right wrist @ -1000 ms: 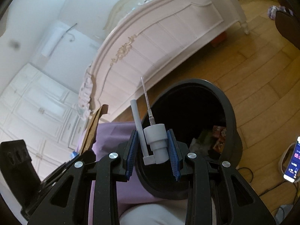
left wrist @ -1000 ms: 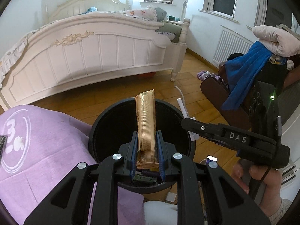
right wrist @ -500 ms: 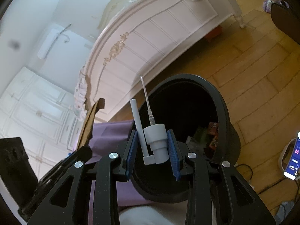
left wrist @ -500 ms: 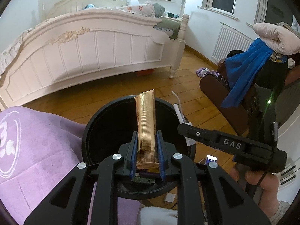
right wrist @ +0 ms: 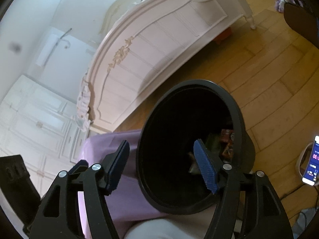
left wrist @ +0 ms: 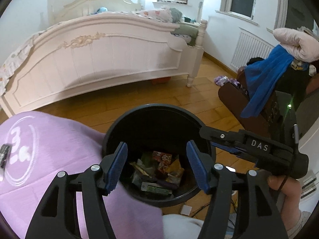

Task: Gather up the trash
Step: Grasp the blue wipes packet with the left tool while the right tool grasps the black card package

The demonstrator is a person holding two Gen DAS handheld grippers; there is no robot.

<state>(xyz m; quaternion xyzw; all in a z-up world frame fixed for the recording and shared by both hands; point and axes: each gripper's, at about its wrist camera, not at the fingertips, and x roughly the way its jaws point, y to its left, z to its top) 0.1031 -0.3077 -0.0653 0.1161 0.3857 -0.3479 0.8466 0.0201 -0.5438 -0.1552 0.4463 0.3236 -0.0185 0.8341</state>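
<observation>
Trash (left wrist: 157, 169) sits at the bottom of the black bin (left wrist: 123, 123), directly below and between the blue pads of the left tongs (left wrist: 157, 167): wrappers, a red packet, a green-white box, all in a loose heap. Left tongs spread wide, nothing gripped, held over the bin mouth. Right tongs (right wrist: 161, 165) also wide apart and not gripping anything; one pad (right wrist: 206, 169) is over the bin opening, the other is outside the rim, over the purple cloth (right wrist: 123, 195). From the right wrist view the bin (right wrist: 235, 107) tilts away, and some trash (right wrist: 226, 143) shows just past the right-hand pad (mostly dark inside, hard to tell items apart). In the left wrist view the right tongs (left wrist: 207, 134) reach in from the right, tip at the bin rim, body marked DAS, with a hand (left wrist: 287, 189) gripping the handle. Purple cloth (left wrist: 49, 149) with a white printed logo lies left of the left tongs, touching the bin side. White bed (left wrist: 111, 55) stands well beyond the bin on the wood floor (left wrist: 179, 103). Phone (right wrist: 312, 161) with a lit screen lies on the floor far right of the right tongs.
</observation>
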